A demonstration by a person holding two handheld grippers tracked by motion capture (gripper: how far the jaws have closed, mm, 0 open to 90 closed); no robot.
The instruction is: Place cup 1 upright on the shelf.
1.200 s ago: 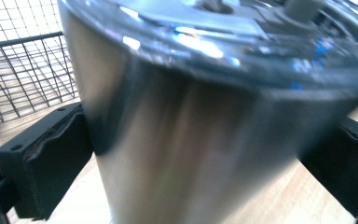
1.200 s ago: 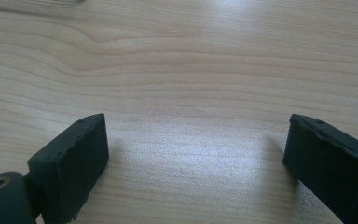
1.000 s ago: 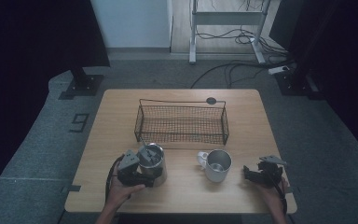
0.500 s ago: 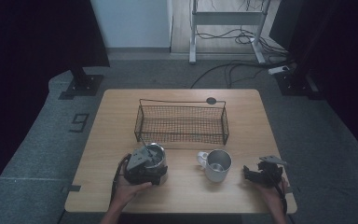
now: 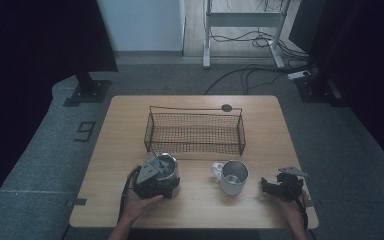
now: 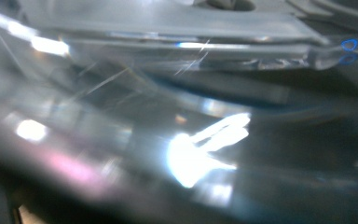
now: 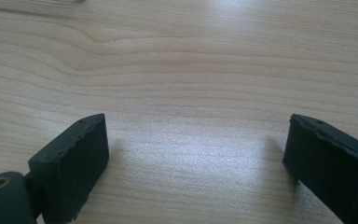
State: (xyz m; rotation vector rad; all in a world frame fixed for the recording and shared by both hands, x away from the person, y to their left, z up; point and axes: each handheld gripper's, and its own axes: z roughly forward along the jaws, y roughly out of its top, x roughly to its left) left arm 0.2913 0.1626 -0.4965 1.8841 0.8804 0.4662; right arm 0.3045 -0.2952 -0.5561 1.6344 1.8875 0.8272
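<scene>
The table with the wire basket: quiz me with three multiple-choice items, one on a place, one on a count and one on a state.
1. Where does the wire basket stand relative to the mug?
A. Nearer the person
B. Farther from the person
C. On top of it

2. How many metal drinking vessels are on the table?
A. One
B. Two
C. Four

3. How is the right gripper?
A. Open, nothing between its jaws
B. Shut on a spoon
C. Shut on the mug's handle

Answers:
1 B: in the high view the basket sits beyond the mug, towards the table's far edge.
2 B: the mug and a second cup at the left front.
3 A: the right gripper view shows the jaws wide apart, with bare wood between them.
</scene>
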